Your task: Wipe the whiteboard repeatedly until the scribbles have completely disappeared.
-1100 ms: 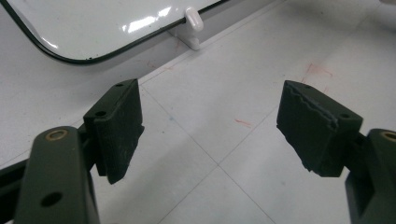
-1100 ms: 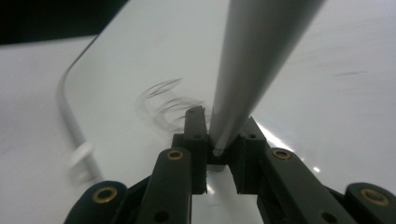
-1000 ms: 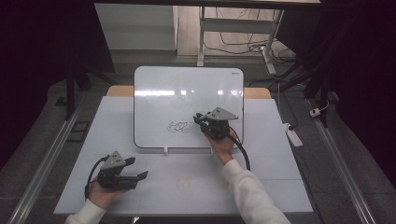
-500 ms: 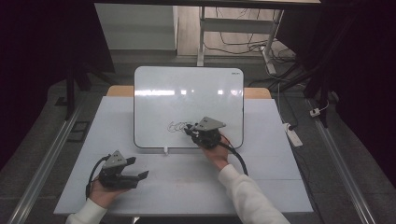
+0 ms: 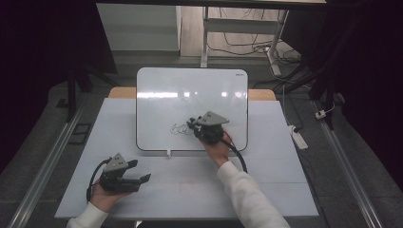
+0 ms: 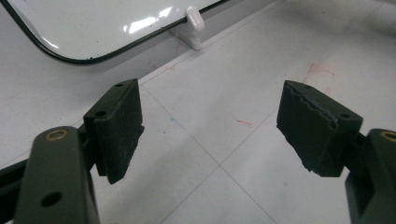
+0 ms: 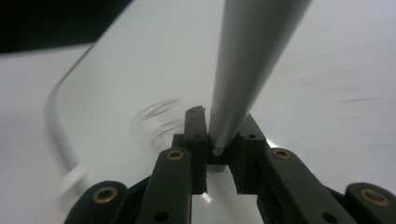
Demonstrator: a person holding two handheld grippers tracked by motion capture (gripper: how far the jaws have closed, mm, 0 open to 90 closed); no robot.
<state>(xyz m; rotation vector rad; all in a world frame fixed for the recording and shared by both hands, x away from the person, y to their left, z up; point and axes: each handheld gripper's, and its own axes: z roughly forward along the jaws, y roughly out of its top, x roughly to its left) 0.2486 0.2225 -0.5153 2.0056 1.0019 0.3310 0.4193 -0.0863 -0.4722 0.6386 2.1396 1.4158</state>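
From above, light falls on my pale grey tabletop [image 5: 266, 180] while the room around it sinks into near black, and the glossy white rounded-corner whiteboard [image 5: 190, 90] throws back a row of bright glare patches near its top. My left gripper view is sharp and evenly lit, with 2 white reflections on the board's surface and soft shadows under the jaws. My right gripper view is smeared: the scribbled loops [image 7: 156, 116] streak, and the smooth grey tapered pen barrel [image 7: 243, 74] is close and out of focus.
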